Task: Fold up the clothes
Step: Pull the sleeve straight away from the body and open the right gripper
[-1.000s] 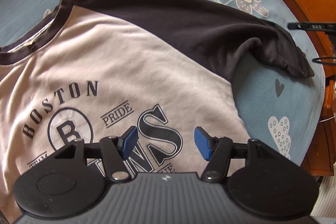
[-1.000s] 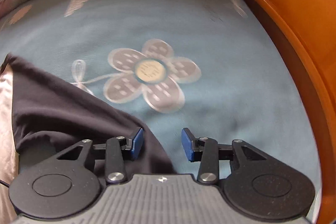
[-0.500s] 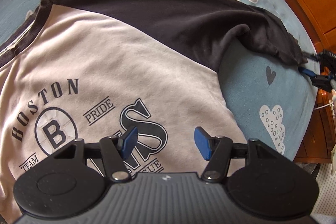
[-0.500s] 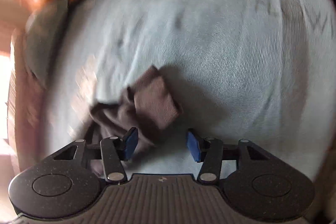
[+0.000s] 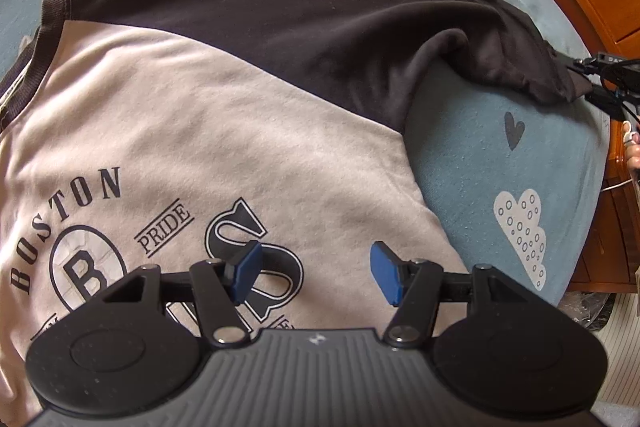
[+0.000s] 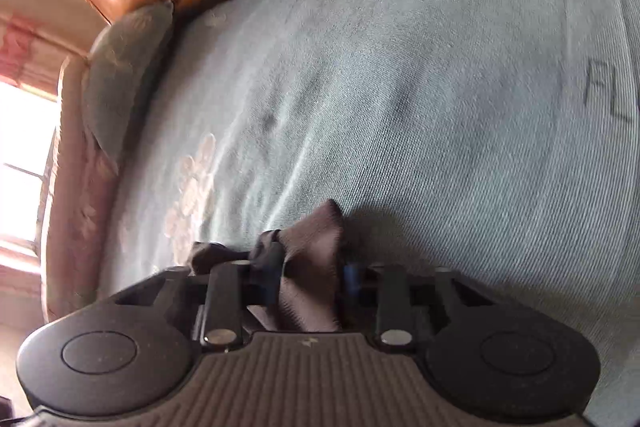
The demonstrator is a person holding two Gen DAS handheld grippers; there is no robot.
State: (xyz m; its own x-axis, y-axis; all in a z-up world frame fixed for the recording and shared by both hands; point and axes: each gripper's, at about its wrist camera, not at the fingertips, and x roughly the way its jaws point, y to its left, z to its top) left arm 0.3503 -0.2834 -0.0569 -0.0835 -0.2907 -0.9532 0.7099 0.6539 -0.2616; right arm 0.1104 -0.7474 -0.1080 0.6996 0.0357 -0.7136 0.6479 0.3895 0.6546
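Right gripper (image 6: pixel 308 279) just clenched on sleeve (image 6: pixel 312 267); left gripper (image 5: pixel 316 273) released above shirt (image 5: pixel 208 147). Lift sleeve clear, fold across the chest, smooth flat.

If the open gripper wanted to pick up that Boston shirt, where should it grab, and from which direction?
Probably the side edge of the shirt, just right of the open left gripper. Come from the bare sheet side, sliding one finger under: there the cloth ends in a free edge, while the printed chest lies flat with nothing to pinch. The dark sleeve end is already shut in the right gripper.
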